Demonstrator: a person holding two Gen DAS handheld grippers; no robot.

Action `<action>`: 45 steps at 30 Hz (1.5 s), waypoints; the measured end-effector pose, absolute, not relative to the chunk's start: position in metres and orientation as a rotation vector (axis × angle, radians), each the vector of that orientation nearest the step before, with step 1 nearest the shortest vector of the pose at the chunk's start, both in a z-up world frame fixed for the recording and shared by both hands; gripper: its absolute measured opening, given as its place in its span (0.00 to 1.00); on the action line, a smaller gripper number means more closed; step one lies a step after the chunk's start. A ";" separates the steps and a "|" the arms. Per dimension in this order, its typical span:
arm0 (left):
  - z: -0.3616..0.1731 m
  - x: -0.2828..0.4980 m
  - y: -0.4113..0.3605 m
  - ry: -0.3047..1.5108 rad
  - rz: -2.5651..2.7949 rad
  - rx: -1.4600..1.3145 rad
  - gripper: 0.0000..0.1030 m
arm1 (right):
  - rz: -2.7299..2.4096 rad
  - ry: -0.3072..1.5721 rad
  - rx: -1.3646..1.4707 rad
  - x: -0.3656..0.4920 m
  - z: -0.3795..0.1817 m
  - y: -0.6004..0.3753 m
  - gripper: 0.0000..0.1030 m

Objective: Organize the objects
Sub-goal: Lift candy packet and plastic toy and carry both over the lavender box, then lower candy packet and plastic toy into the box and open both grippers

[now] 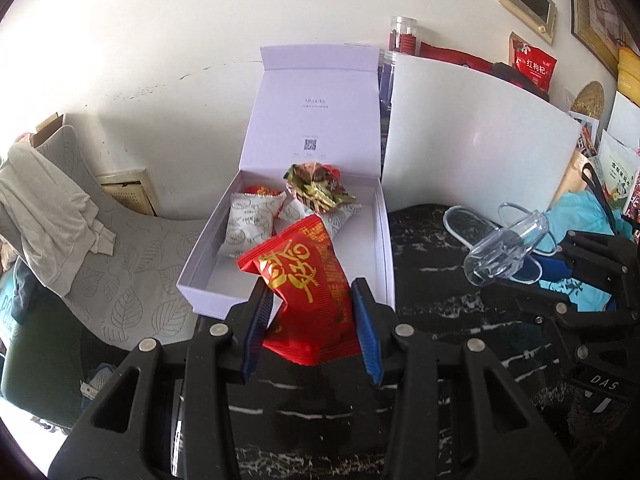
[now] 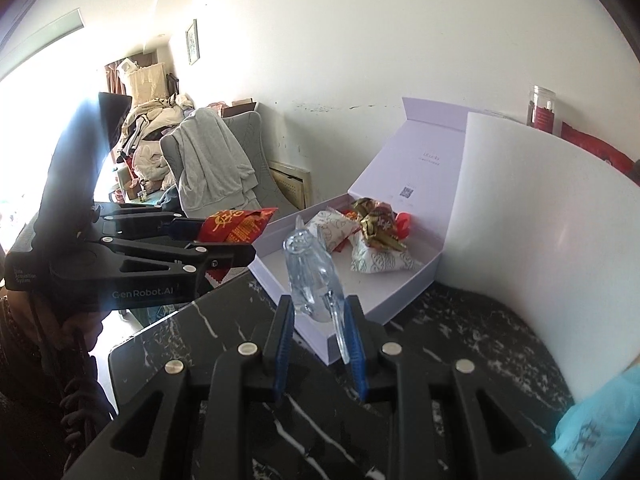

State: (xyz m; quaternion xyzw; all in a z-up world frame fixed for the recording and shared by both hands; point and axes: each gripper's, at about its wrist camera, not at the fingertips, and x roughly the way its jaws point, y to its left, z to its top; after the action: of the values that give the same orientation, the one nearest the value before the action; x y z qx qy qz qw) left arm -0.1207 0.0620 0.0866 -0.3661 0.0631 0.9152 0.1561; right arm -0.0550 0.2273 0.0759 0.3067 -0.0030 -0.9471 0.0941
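An open white box (image 1: 384, 216) (image 2: 400, 300) stands on the dark marble table, lid raised. Inside lie white snack packets (image 1: 250, 220) (image 2: 372, 258), a green-gold wrapper (image 1: 316, 186) (image 2: 376, 224) and a bit of red packet. My left gripper (image 1: 312, 320) (image 2: 216, 240) is shut on a red snack packet (image 1: 304, 280) (image 2: 236, 224), held just above the box's near edge. My right gripper (image 2: 320, 336) (image 1: 560, 280) is shut on a clear glass cup (image 2: 312, 276) (image 1: 504, 248), held tilted over the table beside the box.
A curved white board (image 1: 472, 144) (image 2: 540, 220) stands right of the box. A clear lid (image 1: 464, 220) and blue plastic bag (image 1: 576, 216) (image 2: 600, 420) lie at the right. A grey chair with a cloth (image 1: 52, 208) (image 2: 212, 156) stands left of the table. Jars and red bags line the back wall.
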 end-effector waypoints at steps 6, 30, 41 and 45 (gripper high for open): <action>0.086 -0.151 0.066 0.183 2.614 -1.051 0.38 | -2.806 0.027 0.900 -0.085 0.084 0.235 0.24; 0.054 -0.279 0.093 0.300 2.636 -1.096 0.38 | -2.777 -0.013 0.931 -0.218 0.069 0.279 0.24; 0.008 -0.273 0.087 0.265 2.571 -1.233 0.38 | -2.660 0.086 1.061 -0.218 0.027 0.268 0.24; 0.001 -0.272 0.084 0.254 2.560 -1.248 0.38 | -2.611 0.071 1.064 -0.221 0.020 0.267 0.24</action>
State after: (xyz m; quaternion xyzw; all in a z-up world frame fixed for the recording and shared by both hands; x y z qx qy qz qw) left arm -0.2716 0.0839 0.0013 -0.4323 0.0878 0.8864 0.1408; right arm -0.2213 0.2667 0.0202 0.3725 0.0247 -0.9138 0.1597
